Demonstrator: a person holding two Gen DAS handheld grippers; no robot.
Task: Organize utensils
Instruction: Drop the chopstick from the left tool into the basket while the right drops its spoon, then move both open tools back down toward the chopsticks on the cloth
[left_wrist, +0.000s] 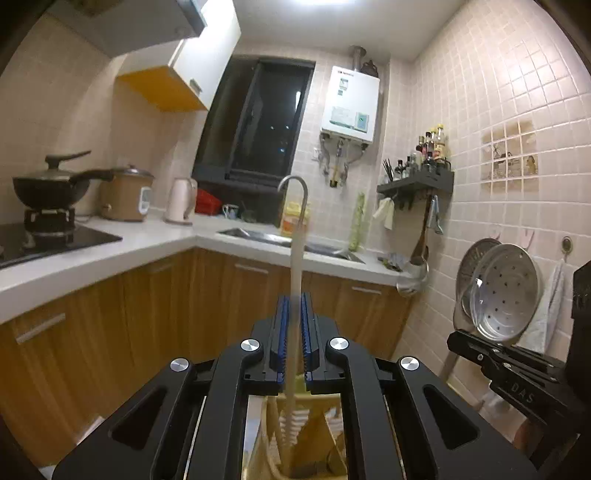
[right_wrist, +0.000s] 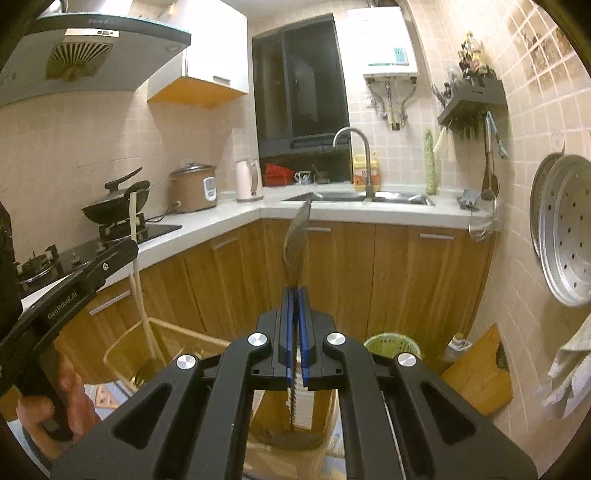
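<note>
My left gripper (left_wrist: 294, 306) is shut on a long cream-handled utensil (left_wrist: 296, 258) that stands upright, its lower end reaching down into a wooden utensil holder (left_wrist: 314, 435) below the fingers. My right gripper (right_wrist: 296, 299) is shut on a metal spoon-like utensil (right_wrist: 295, 240), its bowl pointing up and its handle going down toward a wooden holder (right_wrist: 295, 443). In the right wrist view the left gripper (right_wrist: 122, 253) shows at left with the cream handle (right_wrist: 138, 291) in it. In the left wrist view the right gripper's body (left_wrist: 517, 373) shows at right.
White countertop (right_wrist: 236, 216) with gas stove and black pan (right_wrist: 118, 206), rice cooker (right_wrist: 194, 188), kettle (right_wrist: 248, 181), sink and tap (right_wrist: 364, 162). Wall shelf (right_wrist: 476, 99), steamer trays (right_wrist: 565, 229), green bin (right_wrist: 391, 347), cutting board (right_wrist: 480, 373) at right.
</note>
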